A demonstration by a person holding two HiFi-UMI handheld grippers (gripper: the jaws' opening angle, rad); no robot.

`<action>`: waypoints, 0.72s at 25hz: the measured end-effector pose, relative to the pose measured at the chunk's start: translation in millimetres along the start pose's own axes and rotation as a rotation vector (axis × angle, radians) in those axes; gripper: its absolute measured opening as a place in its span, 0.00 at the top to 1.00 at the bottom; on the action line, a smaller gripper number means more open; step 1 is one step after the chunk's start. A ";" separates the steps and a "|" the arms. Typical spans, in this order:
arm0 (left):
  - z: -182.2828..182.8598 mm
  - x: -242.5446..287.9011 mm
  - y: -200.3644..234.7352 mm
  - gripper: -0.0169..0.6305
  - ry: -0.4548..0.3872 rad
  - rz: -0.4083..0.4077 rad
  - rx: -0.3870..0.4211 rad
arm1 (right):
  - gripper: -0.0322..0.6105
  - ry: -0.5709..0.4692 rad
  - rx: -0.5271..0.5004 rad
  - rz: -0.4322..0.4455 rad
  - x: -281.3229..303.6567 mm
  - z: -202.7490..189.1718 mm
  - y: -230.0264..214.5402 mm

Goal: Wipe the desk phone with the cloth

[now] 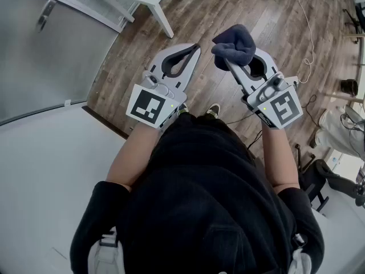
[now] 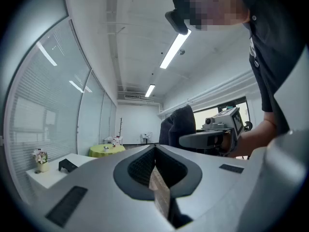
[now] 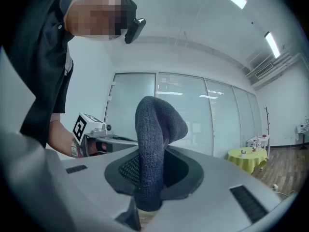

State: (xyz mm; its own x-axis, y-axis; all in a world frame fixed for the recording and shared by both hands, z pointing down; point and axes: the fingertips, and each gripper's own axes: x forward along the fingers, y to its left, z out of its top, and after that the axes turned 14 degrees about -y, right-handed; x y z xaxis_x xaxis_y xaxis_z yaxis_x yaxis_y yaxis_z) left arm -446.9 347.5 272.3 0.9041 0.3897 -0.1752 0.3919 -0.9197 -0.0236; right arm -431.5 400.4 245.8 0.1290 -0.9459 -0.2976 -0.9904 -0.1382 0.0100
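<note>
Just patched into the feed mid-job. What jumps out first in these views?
The dark blue-grey cloth catches the eye first, bunched in the shut right gripper and held up over the wooden floor in front of the person. Beside it, the left gripper is shut on nothing. No desk phone can be made out for certain in any view.

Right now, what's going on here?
A person holds both tools raised over the wood floor. The right tool is shut on the dark cloth, which bunches out past its tip. The left tool is shut with nothing in it. No desk phone shows in any view, so wiping is not under way.
</note>
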 end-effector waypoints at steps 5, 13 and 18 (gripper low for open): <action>0.7 12.3 -18.8 0.96 -0.014 0.005 -0.006 | 0.82 0.018 -0.016 -0.011 -21.1 1.8 -6.7; -4.6 31.3 -34.9 0.96 0.014 0.034 -0.004 | 0.82 0.034 0.005 0.006 -46.9 0.9 -19.8; -0.3 45.9 -34.5 0.96 0.005 0.054 0.011 | 0.82 0.051 0.007 0.018 -51.9 0.6 -34.5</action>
State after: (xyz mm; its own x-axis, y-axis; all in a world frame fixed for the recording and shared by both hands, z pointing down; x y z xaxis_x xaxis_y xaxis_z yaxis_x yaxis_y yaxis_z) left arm -418.9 397.1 265.4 0.9246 0.3399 -0.1718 0.3408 -0.9398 -0.0251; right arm -404.0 454.4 260.3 0.1137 -0.9620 -0.2483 -0.9928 -0.1194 0.0081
